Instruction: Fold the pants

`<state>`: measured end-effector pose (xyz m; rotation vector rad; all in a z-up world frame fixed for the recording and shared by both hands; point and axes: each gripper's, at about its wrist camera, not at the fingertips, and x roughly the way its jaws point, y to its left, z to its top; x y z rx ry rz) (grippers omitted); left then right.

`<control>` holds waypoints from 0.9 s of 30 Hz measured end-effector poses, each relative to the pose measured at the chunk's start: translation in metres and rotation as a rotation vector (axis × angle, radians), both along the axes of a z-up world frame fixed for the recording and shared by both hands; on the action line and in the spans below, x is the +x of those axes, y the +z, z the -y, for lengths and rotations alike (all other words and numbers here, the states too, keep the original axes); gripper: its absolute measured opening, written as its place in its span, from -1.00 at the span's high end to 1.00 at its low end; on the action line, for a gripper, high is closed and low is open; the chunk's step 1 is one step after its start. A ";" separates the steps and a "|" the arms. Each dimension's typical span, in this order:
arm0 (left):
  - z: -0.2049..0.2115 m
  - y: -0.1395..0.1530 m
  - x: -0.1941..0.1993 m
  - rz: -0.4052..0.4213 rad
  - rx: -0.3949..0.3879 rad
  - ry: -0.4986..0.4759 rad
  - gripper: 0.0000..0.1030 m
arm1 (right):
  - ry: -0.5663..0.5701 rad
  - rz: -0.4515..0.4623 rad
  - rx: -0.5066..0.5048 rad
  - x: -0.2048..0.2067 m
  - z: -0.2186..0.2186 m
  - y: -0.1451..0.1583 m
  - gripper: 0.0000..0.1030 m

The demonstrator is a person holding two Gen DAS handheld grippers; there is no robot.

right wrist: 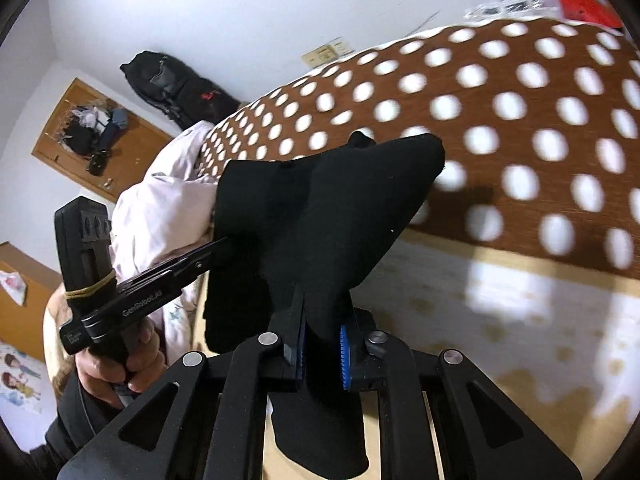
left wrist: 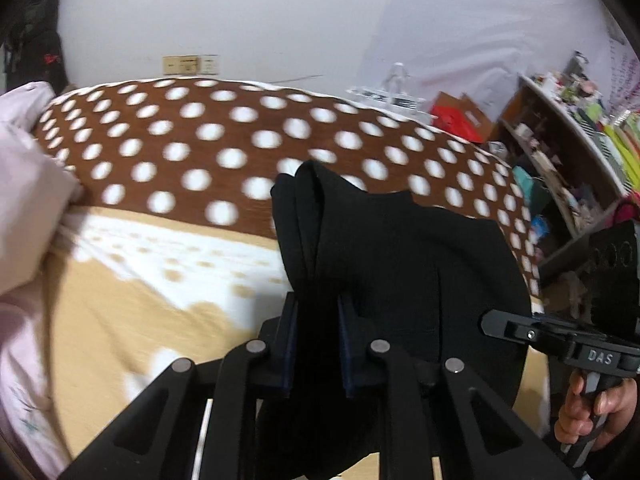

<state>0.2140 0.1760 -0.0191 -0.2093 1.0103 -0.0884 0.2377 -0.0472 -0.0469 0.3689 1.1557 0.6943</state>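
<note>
Pinching a bunched fold of the black pants (left wrist: 400, 264), with the left gripper (left wrist: 316, 312) closed narrow on the cloth and dark fabric filling the gap between its two navy-padded fingers (left wrist: 289, 344). Clamped likewise by the right gripper (right wrist: 323, 322), its blue ribbed pads (right wrist: 345, 356) drawn close on another fold of the same garment (right wrist: 320, 216). Held up off the bed between the two tools, sagging in a dark sheet from one grip to the other, one rounded corner standing above the left fingers and a blunt corner jutting out past the right ones. Seen from the left wrist: the right tool at the far right edge, its tip at the hem of the cloth, handle wrapped by the right hand (left wrist: 592, 408). Seen from the right wrist: the left tool reaching in from the left, tip buried in the fabric, handle gripped by the left hand (right wrist: 116, 356). Spread beneath, a brown polka-dot blanket (left wrist: 192, 140) giving way nearer to a tan and white patterned part. Heaped at the left side of the bed, a pale pink quilt (left wrist: 28, 184). Beyond the bed to the right, a cluttered shelf (left wrist: 560, 152) and a red box (left wrist: 456, 120); off to the left, a black bag (right wrist: 176, 84) against the white wall.
</note>
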 end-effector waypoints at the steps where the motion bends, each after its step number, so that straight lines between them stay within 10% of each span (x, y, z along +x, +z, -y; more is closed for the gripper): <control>1: -0.010 -0.001 0.002 -0.009 0.008 0.013 0.62 | 0.009 -0.010 0.010 0.003 -0.012 -0.003 0.75; 15: -0.071 -0.059 0.000 -0.124 0.103 0.149 0.35 | 0.034 -0.152 -0.061 0.009 -0.068 -0.071 0.56; 21: -0.083 -0.047 -0.008 -0.120 0.110 0.234 0.30 | 0.008 -0.026 -0.260 0.004 -0.063 -0.046 0.30; 27: -0.068 -0.009 -0.048 -0.026 0.099 0.234 0.30 | 0.023 0.072 -0.246 -0.027 -0.063 -0.019 0.30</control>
